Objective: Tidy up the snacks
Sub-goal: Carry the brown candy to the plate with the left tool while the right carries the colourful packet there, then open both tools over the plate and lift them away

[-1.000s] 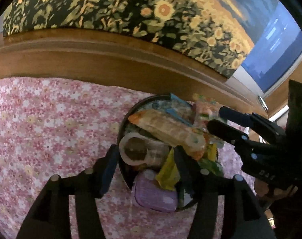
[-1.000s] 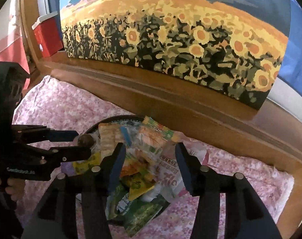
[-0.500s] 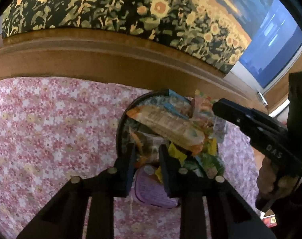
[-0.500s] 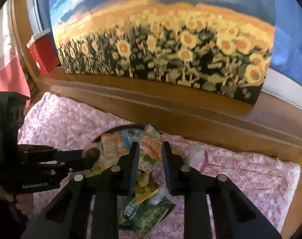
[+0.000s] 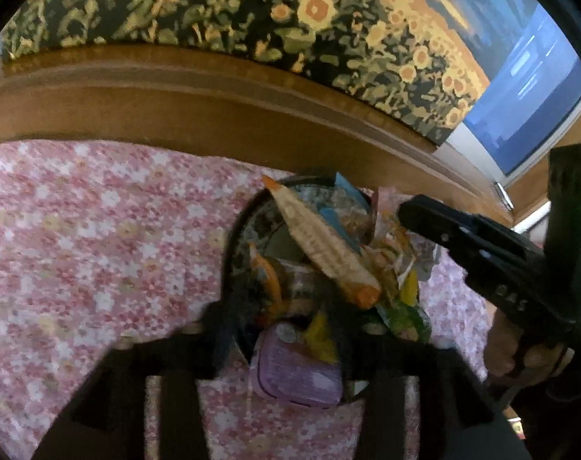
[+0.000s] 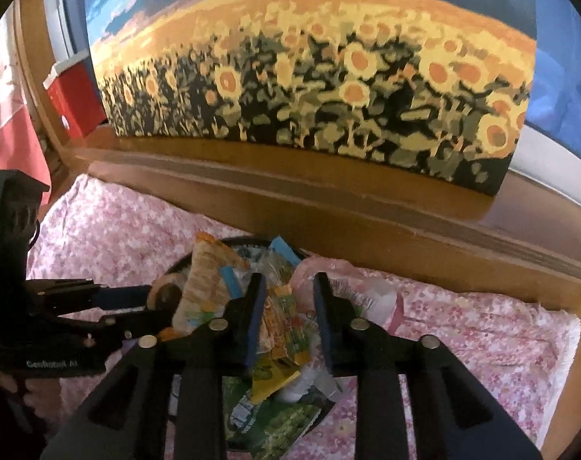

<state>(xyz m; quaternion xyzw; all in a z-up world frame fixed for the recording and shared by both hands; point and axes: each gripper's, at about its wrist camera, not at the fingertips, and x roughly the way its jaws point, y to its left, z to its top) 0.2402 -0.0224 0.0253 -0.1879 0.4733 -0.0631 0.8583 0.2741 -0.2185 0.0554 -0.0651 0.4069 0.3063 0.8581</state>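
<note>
My landmark is the round dark bowl point(image 5: 229, 253), which sits on the pink flowered cloth point(image 5: 79, 237) in front of a wooden ledge point(image 5: 175, 115); a sunflower painting point(image 6: 309, 76) leans on that ledge behind it. The bowl is heaped with snacks point(image 6: 275, 314) that spill over its rim.

My left gripper point(image 5: 286, 329) hangs over the near edge of the bowl, pointing steeply down. Its jaws are opening, one finger just outside the bowl's left rim and the other over the heap. The fingers are blurred here, so I can't be sure, but they seem to press on nothing. Between them, at the bowl's near rim, lies a small purple lidded box point(image 5: 298, 372) with a yellow wrapper point(image 5: 321, 333) beside it. Across the middle of the bowl a long tan packet with orange ends point(image 5: 321, 245) lies tilted, one end up at the far rim.

My right gripper point(image 6: 288, 306) comes in over the bowl's right side. Its jaws are opening too, still fairly narrow, and an orange-and-yellow packet point(image 6: 286, 329) stands between the fingers; the pads look just clear of it. Below it, hanging over the bowl's near edge onto the cloth, is a green packet point(image 6: 278, 418). A pale pink-edged bag point(image 6: 371, 299) rests against the bowl's right rim.

From this side I can see my left gripper's fingers reaching in from the bowl's left, with a round brown-centred snack point(image 6: 167, 291) just beside their tips. A red box with a white lid point(image 6: 71, 88) stands well away, beyond the ledge's left end.
</note>
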